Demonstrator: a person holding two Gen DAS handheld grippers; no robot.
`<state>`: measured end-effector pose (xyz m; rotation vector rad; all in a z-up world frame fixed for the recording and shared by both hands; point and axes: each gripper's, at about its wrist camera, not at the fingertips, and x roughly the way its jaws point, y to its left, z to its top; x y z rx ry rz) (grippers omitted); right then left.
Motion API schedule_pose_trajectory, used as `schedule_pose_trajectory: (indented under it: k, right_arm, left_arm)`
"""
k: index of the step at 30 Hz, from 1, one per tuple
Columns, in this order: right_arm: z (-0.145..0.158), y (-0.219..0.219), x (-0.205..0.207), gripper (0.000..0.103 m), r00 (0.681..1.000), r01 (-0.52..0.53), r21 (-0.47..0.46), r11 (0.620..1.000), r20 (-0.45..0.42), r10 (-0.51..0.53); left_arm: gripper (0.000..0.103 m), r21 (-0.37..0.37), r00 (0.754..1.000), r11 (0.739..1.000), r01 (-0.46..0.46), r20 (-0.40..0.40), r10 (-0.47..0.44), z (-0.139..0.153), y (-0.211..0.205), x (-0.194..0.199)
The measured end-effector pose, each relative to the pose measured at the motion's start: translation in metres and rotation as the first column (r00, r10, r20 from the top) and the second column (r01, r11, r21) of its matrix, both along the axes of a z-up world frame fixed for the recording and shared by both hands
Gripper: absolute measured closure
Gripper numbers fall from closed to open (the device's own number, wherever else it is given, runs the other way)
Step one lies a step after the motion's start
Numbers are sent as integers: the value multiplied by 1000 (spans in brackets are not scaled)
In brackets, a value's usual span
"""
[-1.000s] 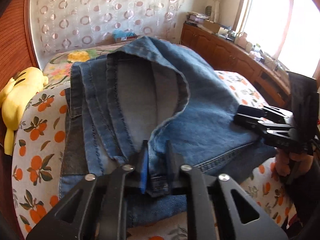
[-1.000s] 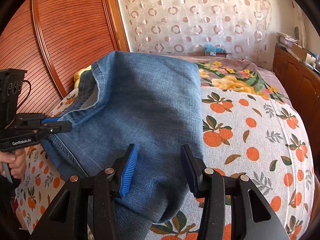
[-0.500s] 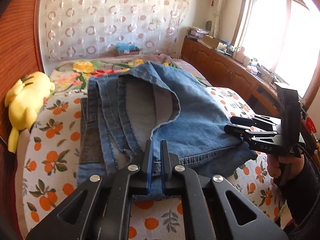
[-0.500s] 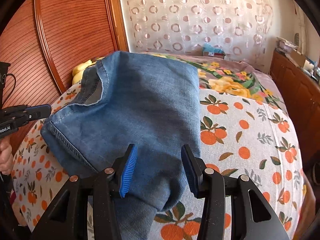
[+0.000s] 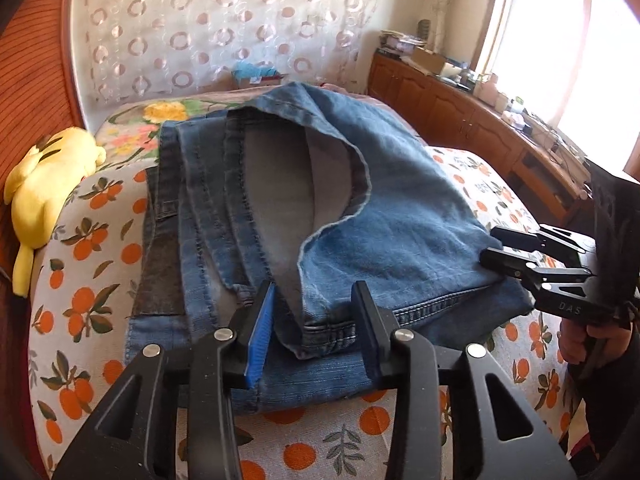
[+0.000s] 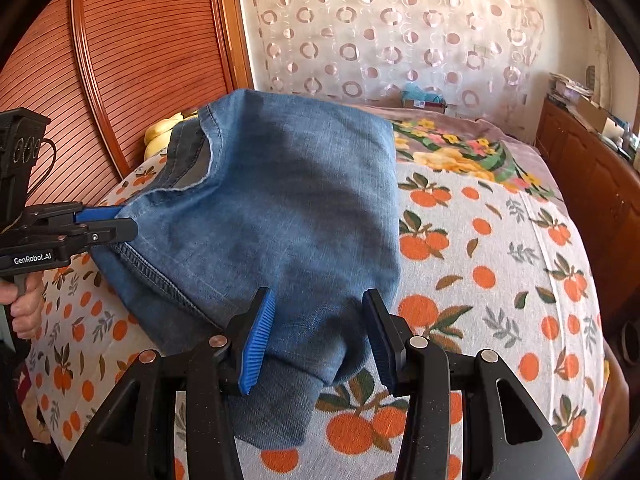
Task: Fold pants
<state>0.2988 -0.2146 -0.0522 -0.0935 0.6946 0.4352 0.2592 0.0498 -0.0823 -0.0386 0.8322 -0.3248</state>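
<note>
Sunlight from the window (image 5: 560,40) falls across a bed (image 6: 500,260) covered in an orange-print sheet, with a slatted wooden headboard (image 6: 120,60) behind it and a low wooden cabinet (image 5: 460,112) along the wall. One pair of blue jeans (image 5: 360,208) lies on the sheet towards the near edge, already folded into a thick, roughly square bundle, with the grey inside of the denim showing where a top flap curls back.

Denim like this looks heavy for cloth, soft enough to drape but stiff enough to hold a crease; the stacked layers will likely slide over one another unless several are pinched together. The seamed hem and the stitched edges look like the surest places to take hold, since the doubled fabric there gives the pads something firm to bite.

The left gripper (image 5: 316,332) sits at the near hem with its jaws opening; the hem lies between them, but the pads do not press on it. The right gripper (image 6: 320,340) stands half open astride the near corner of the bundle, with gaps showing on both sides, so it holds nothing.

By count: one pair of jeans, two grippers, one yellow plush toy (image 5: 44,184) at the headboard, and one small box (image 6: 424,100) by the patterned curtain (image 6: 400,32).
</note>
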Motion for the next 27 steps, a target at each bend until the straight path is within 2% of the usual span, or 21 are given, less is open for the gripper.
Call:
schedule_pose_trajectory:
  k: [1, 2, 5, 8, 11, 13, 17, 22, 27]
  right_arm:
    - [-1, -1, 0, 56, 1000, 1, 4, 1000, -3, -1]
    - [-2, -2, -1, 56, 1000, 1, 8, 1000, -5, -1]
    - [0, -3, 0, 56, 1000, 3, 10, 1000, -5, -2]
    - [7, -6, 0, 56, 1000, 0, 9, 1000, 6, 0]
    - [13, -9, -4, 56, 1000, 0, 20, 1000, 18, 0]
    - [16, -11, -7, 56, 1000, -4, 28, 1000, 24, 3]
    - [12, -8, -10, 56, 1000, -9, 31, 999, 15, 9]
    - [4, -9, -6, 56, 1000, -14, 28, 1000, -12, 14]
    - [0, -12, 1, 56, 999, -11, 45, 999, -42, 13]
  left_arm:
    - [75, -5, 1000, 1000, 17, 2, -17, 0, -2, -1]
    - [87, -5, 999, 999, 35, -3, -35, -1, -5, -2]
    - [93, -3, 999, 999, 45, 12, -45, 3, -7, -7]
    - [95, -44, 998, 998, 42, 54, -40, 20, -1, -20]
    - [95, -66, 996, 997, 42, 77, -37, 34, 5, -32]
    - [95, -45, 997, 998, 36, 69, -33, 34, 6, -37]
    - [95, -18, 1000, 1000, 16, 15, -16, 13, 10, -34]
    - [95, -29, 1000, 999, 14, -24, -15, -1, 10, -35]
    - [82, -31, 1000, 1000, -2, -17, 1, 6, 14, -30]
